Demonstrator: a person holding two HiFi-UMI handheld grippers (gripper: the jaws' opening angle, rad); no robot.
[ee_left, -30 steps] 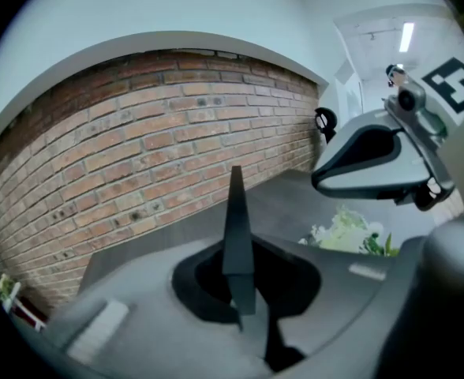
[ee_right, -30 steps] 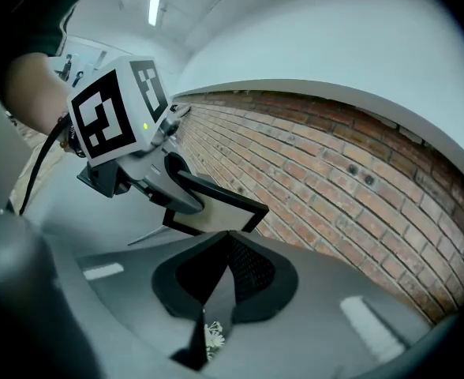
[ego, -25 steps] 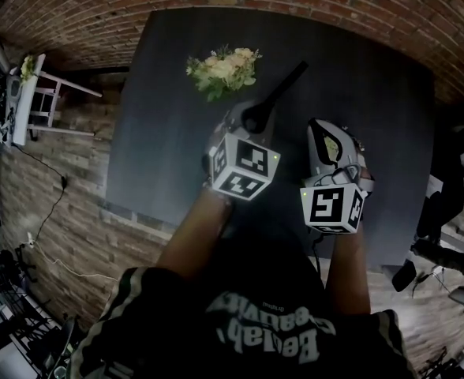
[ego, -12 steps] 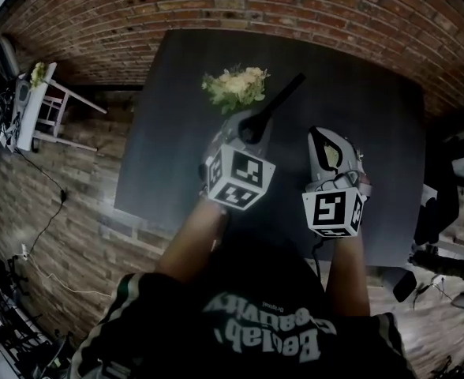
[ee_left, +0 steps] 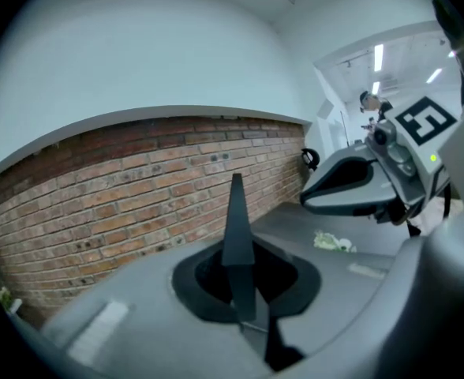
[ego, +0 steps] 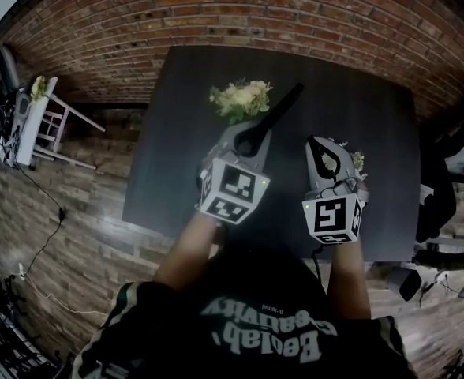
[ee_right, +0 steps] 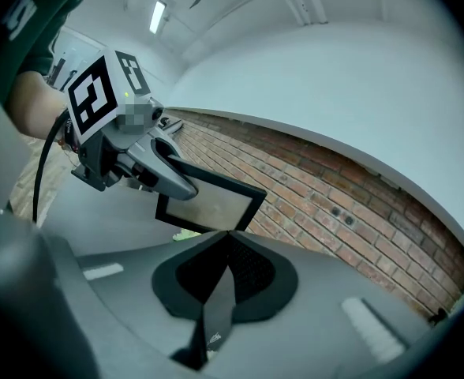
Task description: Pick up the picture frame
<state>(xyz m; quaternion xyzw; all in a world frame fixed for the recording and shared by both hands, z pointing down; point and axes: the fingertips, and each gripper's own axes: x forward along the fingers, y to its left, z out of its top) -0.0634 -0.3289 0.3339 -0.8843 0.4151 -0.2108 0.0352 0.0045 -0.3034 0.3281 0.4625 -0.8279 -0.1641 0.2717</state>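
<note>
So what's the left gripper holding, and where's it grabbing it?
The left gripper holds the picture frame, pinched at one edge near a corner.

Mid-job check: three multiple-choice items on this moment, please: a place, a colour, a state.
1. The flower bunch lies: A on the dark table; B on the floor; C on a shelf.
2. The border of the picture frame is: A white; B black; C red.
3. The left tongs are: A open and empty; B shut on the picture frame; C out of view.
1 A, head view shows it there. 2 B, black rim in the right gripper view. 3 B, the frame's edge sits clamped between them.
</note>
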